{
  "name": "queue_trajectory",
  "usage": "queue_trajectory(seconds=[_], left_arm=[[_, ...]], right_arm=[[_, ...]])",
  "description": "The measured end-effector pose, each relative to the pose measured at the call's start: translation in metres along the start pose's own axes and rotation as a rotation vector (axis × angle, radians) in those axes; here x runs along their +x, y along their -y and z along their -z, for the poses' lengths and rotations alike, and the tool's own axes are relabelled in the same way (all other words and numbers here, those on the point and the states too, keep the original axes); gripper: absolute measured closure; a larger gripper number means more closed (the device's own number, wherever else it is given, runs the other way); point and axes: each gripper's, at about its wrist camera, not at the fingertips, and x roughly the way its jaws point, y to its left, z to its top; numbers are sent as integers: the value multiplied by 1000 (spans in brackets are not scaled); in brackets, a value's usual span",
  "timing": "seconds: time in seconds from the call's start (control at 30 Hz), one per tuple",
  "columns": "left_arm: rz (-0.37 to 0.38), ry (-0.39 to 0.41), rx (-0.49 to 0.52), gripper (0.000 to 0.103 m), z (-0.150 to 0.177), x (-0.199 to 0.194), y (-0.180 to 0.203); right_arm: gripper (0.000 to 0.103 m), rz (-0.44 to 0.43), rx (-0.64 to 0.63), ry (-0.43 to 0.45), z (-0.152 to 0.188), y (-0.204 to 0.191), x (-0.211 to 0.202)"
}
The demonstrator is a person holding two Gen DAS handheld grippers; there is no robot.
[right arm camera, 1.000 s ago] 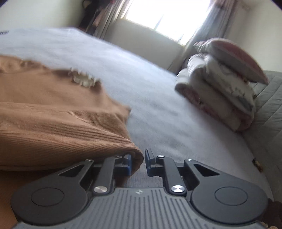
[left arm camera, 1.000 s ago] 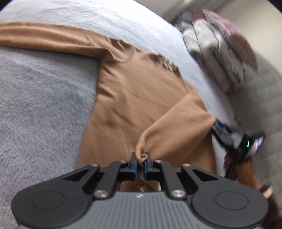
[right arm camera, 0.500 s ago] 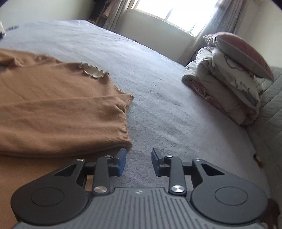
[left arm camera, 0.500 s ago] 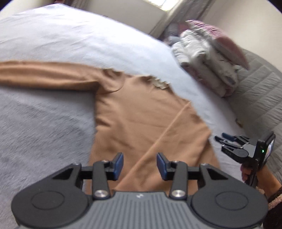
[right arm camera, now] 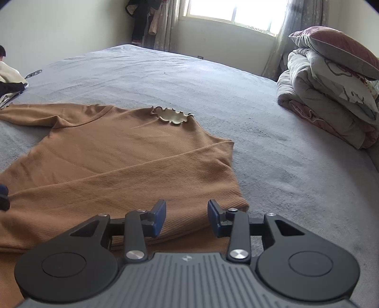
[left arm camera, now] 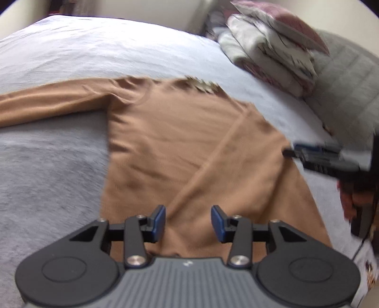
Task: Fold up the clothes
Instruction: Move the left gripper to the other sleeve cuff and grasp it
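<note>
- Lying flat on the grey bed cover (right arm camera: pixel 272 151): a tan ribbed long-sleeved top (right arm camera: pixel 113 151), neckline pointing toward the window (right arm camera: pixel 229 11).
- Showing a pale scalloped trim at the collar (right arm camera: pixel 173 116); same trim appearing blurred in the left wrist view (left arm camera: pixel 201 85).
- Stretching out sideways across the cover on the far side: one sleeve (left arm camera: pixel 47 101), unfolded.
- Lying folded diagonally over the body of the top: the other sleeve (right arm camera: pixel 132 180), its cuff end resting near the hem, just ahead of the left gripper (left arm camera: pixel 188 220).
- Hovering over the lower part of the top: left gripper, jaws having just been opening, now parted about halfway, blue pads (left arm camera: pixel 158 220) clear of the cloth with nothing pinched between them.
- Hovering at the side edge of the top by the fold: right gripper (right arm camera: pixel 187 218), jaws likewise having just been opening, now moderately parted and released; fabric visible below the gap, apparently not gripped, though contact underneath being hard to judge.
- Appearing in the left wrist view as a blurred dark shape at the edge of the garment: right gripper (left arm camera: pixel 308 154), a hand (left arm camera: pixel 353 201) holding its handle.
- Sitting well apart at the bed's far corner: a folded quilt (right arm camera: pixel 327 111) with a pillow (right arm camera: pixel 336 49) stacked on top.
</note>
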Motion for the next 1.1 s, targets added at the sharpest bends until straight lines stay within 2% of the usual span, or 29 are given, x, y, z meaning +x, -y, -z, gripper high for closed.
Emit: queue_trajectory(seconds=[0.03,0.1,0.23,0.33,0.5,0.63,0.9,0.97,1.1], left_arm=[[-18,17,-28,45,-3,-3,-6],[-65,51,-97,38,-9,-6,-22],[-213,128,-263,29,-26,0,-58],[-316,175,-397,29,-37,6,-86],[-423,264,-532,29,-49,6,-136],[-437,343,-665,29,-56,-6,-177],[-403,517,-916,30,-55,-27,-241],[-398,570,-944,33,-50,-28,-254],[-397,631,-1007,71,-41,-29,-274]], right_arm=[[62,-2,9,0,-1,-2,-3],[60,5,18,-1,-5,-7,-10],[58,29,15,2,-13,-18,-29],[51,34,18,28,-19,-27,-47],[49,55,47,66,-23,-46,-71],[49,33,63,89,-18,-62,-81],[49,12,117,96,-8,-72,-80],[49,14,122,94,-6,-74,-80],[49,8,150,96,-3,-75,-81]])
